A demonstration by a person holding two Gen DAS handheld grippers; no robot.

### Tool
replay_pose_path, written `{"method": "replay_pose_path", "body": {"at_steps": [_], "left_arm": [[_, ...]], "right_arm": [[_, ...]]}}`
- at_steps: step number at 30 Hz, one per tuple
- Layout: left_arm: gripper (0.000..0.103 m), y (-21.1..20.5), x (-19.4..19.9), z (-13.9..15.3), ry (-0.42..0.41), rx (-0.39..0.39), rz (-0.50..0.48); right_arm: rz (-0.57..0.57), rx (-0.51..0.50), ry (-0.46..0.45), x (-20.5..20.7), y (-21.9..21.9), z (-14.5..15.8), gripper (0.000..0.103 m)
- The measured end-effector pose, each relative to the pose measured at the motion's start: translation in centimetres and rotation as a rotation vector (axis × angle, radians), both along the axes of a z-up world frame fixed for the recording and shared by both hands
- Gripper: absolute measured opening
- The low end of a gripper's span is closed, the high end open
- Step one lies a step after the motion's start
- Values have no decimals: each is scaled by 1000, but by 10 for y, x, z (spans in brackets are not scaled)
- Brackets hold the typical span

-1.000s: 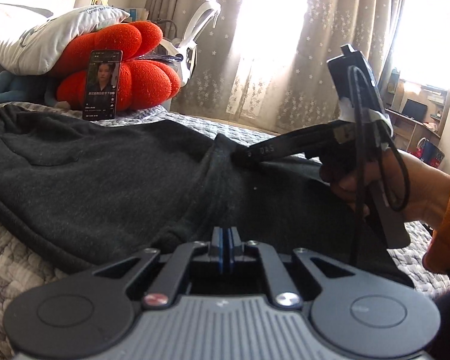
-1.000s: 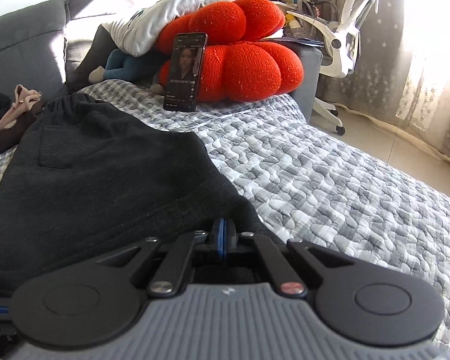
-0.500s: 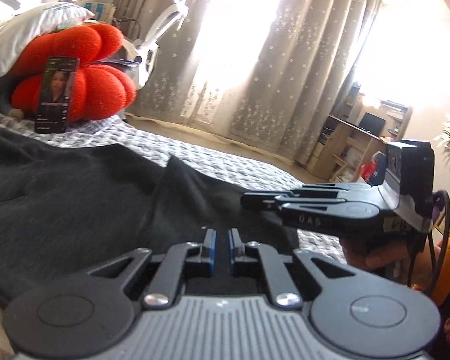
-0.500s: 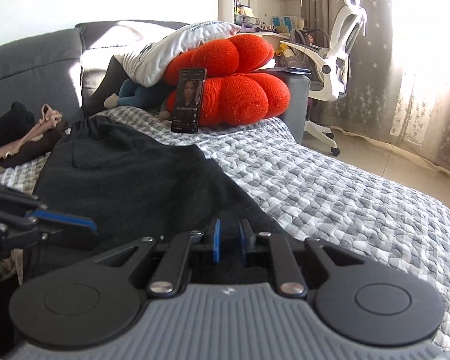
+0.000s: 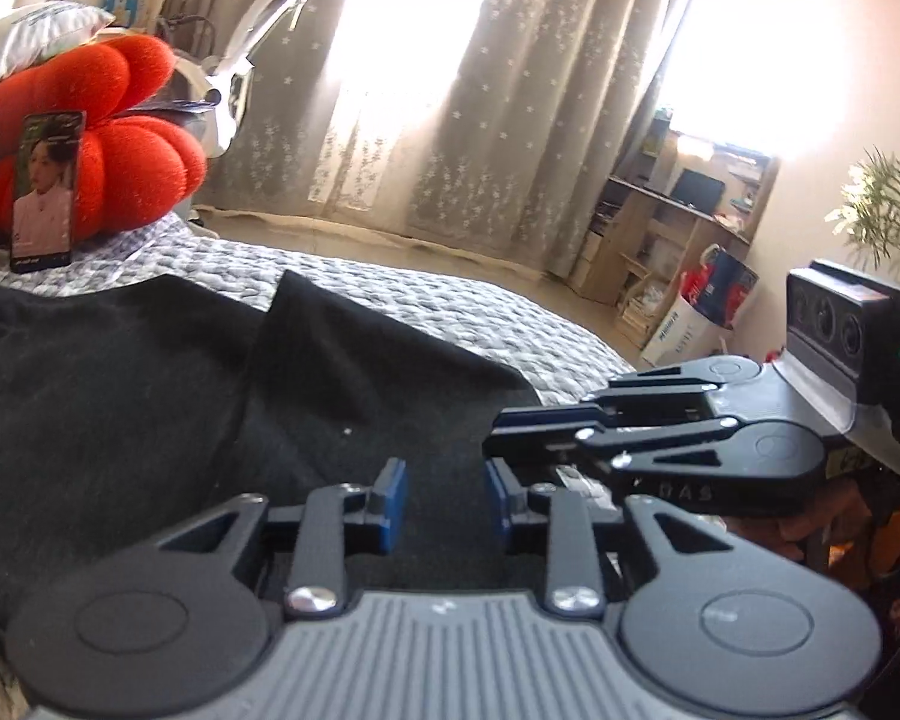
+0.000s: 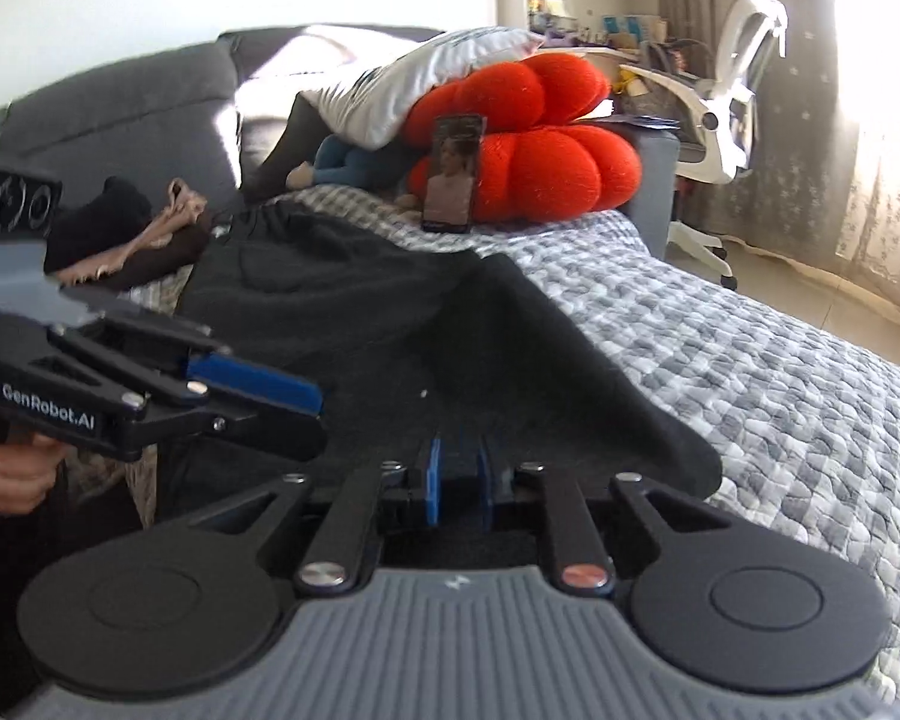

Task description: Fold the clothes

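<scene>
Quilted grey bedspread (image 6: 750, 360), dark garment (image 5: 120, 390) on it, curtained window (image 5: 450, 90), left hand-held gripper (image 5: 444, 498) spread, right hand-held gripper (image 6: 457, 483) spread

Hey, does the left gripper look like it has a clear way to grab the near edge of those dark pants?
Probably yes. The left gripper is open, its jaws apart right above the dark pants, with nothing between them and the cloth. The right gripper sits close beside it and might crowd a move that way.

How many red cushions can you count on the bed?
2: the upper red cushion sits stacked on the lower red cushion, behind the propped phone and under the white pillow. More may be hidden behind them.
</scene>
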State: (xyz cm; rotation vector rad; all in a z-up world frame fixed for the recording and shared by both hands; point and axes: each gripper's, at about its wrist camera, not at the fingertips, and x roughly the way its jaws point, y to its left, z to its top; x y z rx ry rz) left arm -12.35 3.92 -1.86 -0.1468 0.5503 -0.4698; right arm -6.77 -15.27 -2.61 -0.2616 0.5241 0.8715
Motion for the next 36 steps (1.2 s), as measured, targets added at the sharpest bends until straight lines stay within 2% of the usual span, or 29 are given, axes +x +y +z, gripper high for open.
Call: {"method": "replay_pose_path", "body": {"at_steps": [3,6,11,13,15,17,20,22,25,31,36], "left_arm": [[38,-10,2,-15,53,93,-34],[39,-10,1,-21,39,115,-44],[39,-9,1,-11,64,128,-18],[46,-12,5,0,58,195,-51],[46,-13,11,15,15,276,-81],[46,-14,22,31,-33,339,-101],[45,-18,52,41,-80,333,-140],[33,-24,72,36,-83,327,-155],[23,-34,100,22,-73,327,-167],[22,-36,132,-1,-63,332,-101],[21,-15,151,-11,6,228,-79]], "right_arm": [[8,-31,-1,-2,-1,-5,23],[15,-62,-2,-4,-2,-9,23],[16,-89,-1,-6,-2,-12,25],[-8,-61,22,-6,-4,-8,30],[-36,-23,32,-6,-7,-3,43],[-93,5,15,-5,-8,1,44],[-197,26,-25,3,-4,3,44],[-252,30,-46,8,-2,2,44],[-321,32,-74,17,1,-2,44],[-342,17,-78,36,5,-14,39],[-331,4,-76,43,4,-19,39]]}}
